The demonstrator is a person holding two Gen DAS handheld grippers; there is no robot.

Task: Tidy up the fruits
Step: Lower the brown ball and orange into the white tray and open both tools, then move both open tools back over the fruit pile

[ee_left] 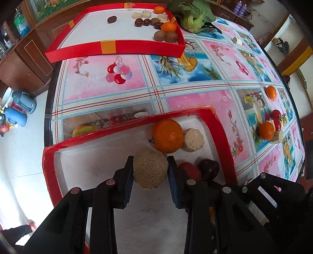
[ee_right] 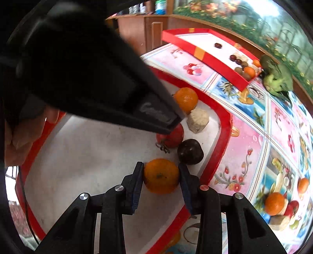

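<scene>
My left gripper [ee_left: 150, 168] is shut on a round beige fruit piece [ee_left: 150, 172] over the near red tray [ee_left: 221, 132]. In that tray lie an orange [ee_left: 167, 135], a second beige piece [ee_left: 192, 139], a red tomato [ee_left: 190, 171] and a dark plum [ee_left: 209, 169]. My right gripper [ee_right: 161, 174] is shut on another orange [ee_right: 161, 175] above the same tray [ee_right: 223, 132], next to the plum [ee_right: 190, 151] and tomato [ee_right: 173, 136]. The left gripper's body [ee_right: 97, 78] hides much of the right wrist view.
A far red tray [ee_left: 117, 47] holds kiwis, oranges, dark fruits and beige pieces. A green vegetable [ee_left: 193, 15] lies beside it. More oranges [ee_left: 266, 130], tomatoes and a beige piece sit at the table's right. Blue flasks [ee_left: 19, 109] stand on the floor at left.
</scene>
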